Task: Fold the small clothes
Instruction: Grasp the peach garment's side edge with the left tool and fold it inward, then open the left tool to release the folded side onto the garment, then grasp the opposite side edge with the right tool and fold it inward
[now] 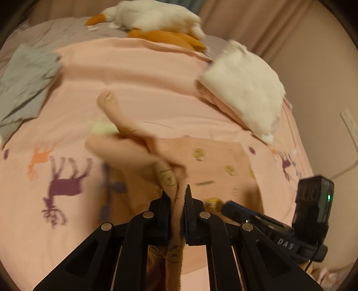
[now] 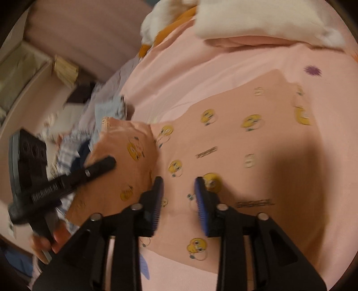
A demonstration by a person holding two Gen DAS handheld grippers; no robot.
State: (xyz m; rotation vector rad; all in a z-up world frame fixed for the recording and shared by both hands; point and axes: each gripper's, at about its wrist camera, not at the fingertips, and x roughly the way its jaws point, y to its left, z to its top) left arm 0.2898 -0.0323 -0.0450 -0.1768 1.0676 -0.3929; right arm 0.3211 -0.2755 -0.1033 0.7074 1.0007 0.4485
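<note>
The right hand-held gripper [image 2: 178,181] hangs over a peach garment [image 2: 223,138] printed with yellow cartoon faces, its jaws parted with nothing between them, only flat cloth beneath. Left of it a fold of the same garment is lifted, with the left hand-held gripper [image 2: 107,162] reaching in toward that fold. The garment lies on a pink bed sheet [image 2: 179,73]. Beyond the right hand-held gripper, far ahead, sit a folded white cloth [image 2: 257,20] and a white and orange plush toy [image 2: 161,24]. Far left lies a heap of blue checked clothes [image 2: 73,143].
</note>
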